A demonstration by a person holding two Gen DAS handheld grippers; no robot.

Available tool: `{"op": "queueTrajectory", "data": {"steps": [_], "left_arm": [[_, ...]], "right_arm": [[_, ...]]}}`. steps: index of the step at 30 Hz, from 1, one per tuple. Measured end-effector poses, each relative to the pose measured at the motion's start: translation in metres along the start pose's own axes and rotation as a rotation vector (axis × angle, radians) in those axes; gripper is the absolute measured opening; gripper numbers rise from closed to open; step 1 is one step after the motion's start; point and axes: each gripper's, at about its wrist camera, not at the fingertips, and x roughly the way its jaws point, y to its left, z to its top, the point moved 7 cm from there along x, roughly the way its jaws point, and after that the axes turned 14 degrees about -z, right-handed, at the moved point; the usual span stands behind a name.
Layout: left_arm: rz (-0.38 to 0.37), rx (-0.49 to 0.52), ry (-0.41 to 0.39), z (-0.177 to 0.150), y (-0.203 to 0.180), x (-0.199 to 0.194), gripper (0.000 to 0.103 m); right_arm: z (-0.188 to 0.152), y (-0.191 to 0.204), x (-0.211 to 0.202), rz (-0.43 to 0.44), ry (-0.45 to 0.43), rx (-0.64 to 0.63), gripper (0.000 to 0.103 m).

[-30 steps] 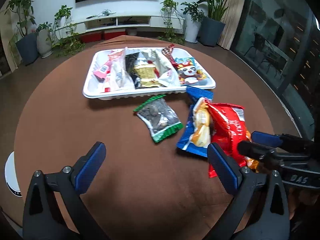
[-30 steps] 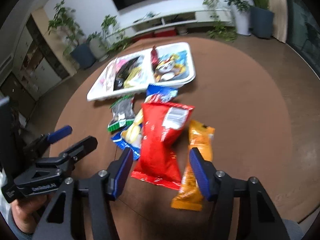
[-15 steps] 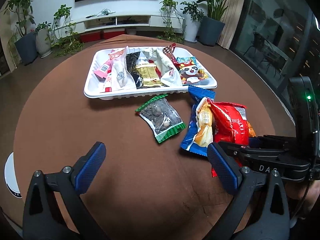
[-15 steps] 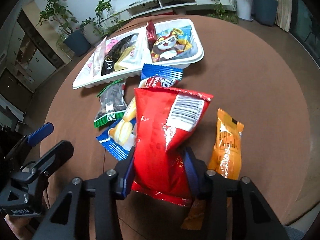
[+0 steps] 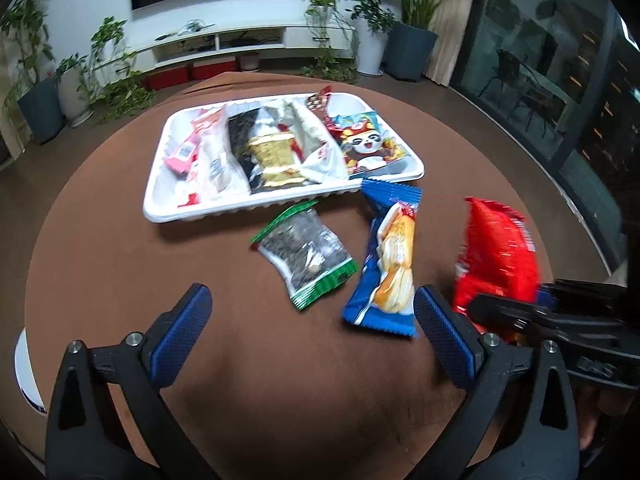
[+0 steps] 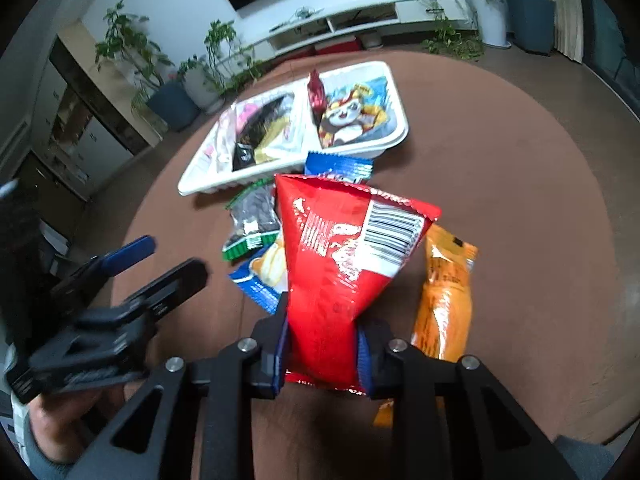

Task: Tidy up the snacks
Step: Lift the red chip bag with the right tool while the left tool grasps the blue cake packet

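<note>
My right gripper (image 6: 322, 350) is closing on the lower end of a red snack bag (image 6: 344, 256), its pads pressing the bag's sides; the bag stands tilted up off the round brown table (image 6: 500, 184). From the left wrist view the same red bag (image 5: 498, 256) rises at the right, with the right gripper (image 5: 508, 306) under it. My left gripper (image 5: 312, 332) is open above bare table, nothing between its fingers. A white tray (image 5: 158, 196) farther back holds several snack packs.
On the table in front of the tray lie a green-edged clear pack of dark seeds (image 5: 306, 254), a blue pack (image 5: 390, 256) and an orange pack (image 6: 444, 300). A white object (image 5: 26, 376) sits at the table's left edge. Potted plants and a TV shelf stand behind.
The right gripper's jaws closed onto the red bag and lifted its upper end off the blue pack, tilting it up. The left gripper drifted slightly, still open.
</note>
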Motion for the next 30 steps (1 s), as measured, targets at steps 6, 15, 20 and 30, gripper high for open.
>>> {"op": "queueTrajectory", "data": {"steps": [6,15,20,30], "left_arm": [[-0.021,0.078,0.093,0.015,-0.018,0.031,0.092],[-0.008,0.179,0.255,0.024,-0.038,0.086,0.061],[0.029,0.215,0.305,0.021,-0.041,0.106,0.061],[0.026,0.298,0.308,0.022,-0.056,0.117,0.028]], "right_arm": [[0.003,-0.015,-0.027,0.019,-0.039,0.033,0.029],[0.013,-0.028,-0.044,0.082,-0.068,0.095,0.029],[0.011,-0.034,-0.04,0.084,-0.063,0.111,0.029],[0.008,-0.038,-0.039,0.088,-0.064,0.122,0.029]]}}
